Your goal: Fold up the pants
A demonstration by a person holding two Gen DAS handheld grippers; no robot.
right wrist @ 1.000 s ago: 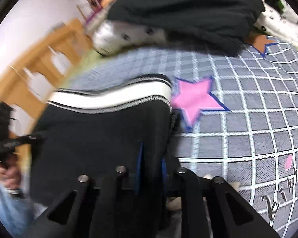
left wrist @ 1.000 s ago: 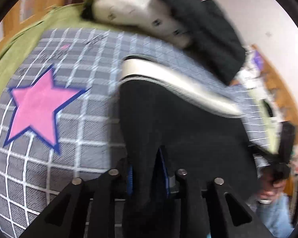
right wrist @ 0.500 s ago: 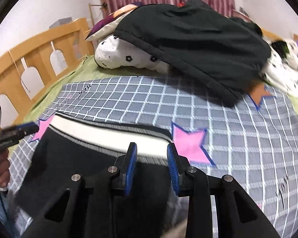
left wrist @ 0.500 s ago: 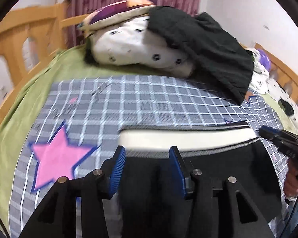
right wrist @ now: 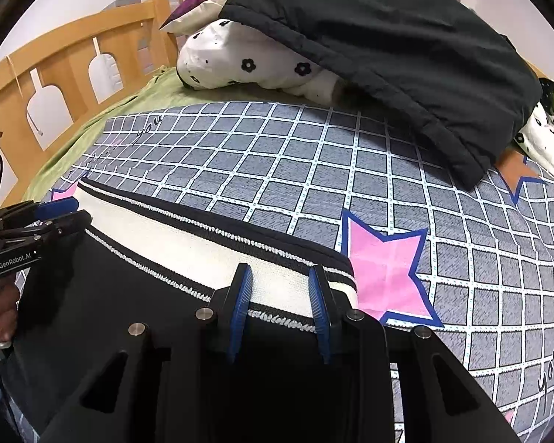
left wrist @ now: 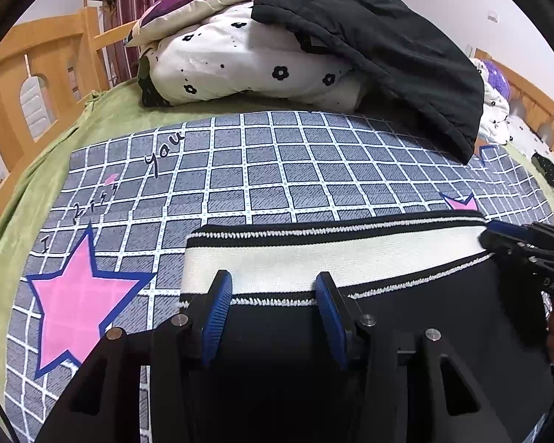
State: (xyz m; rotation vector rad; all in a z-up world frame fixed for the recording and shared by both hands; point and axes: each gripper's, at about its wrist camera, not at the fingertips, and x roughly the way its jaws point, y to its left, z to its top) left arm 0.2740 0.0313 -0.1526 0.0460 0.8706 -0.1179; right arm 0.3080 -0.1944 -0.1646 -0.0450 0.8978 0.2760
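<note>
Where the pants (left wrist: pixel 417 317) run down, black mounts hide them.

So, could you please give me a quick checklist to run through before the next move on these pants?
1. Left gripper released: ok, jaws have just been opening, pads apart over the waistband, nothing pinched.
2. Right gripper released: ok, jaws have just opened, pads stand apart.
3. Pants lying flat on the checked blanket: ok for the part in view; the legs are hidden.
4. White waistband straight and unwrinkled: ok.
5. Black jacket clear of the pants: ok, it lies on the floral bedding farther back.
6. Leg ends aligned: cannot tell, out of view.
</note>
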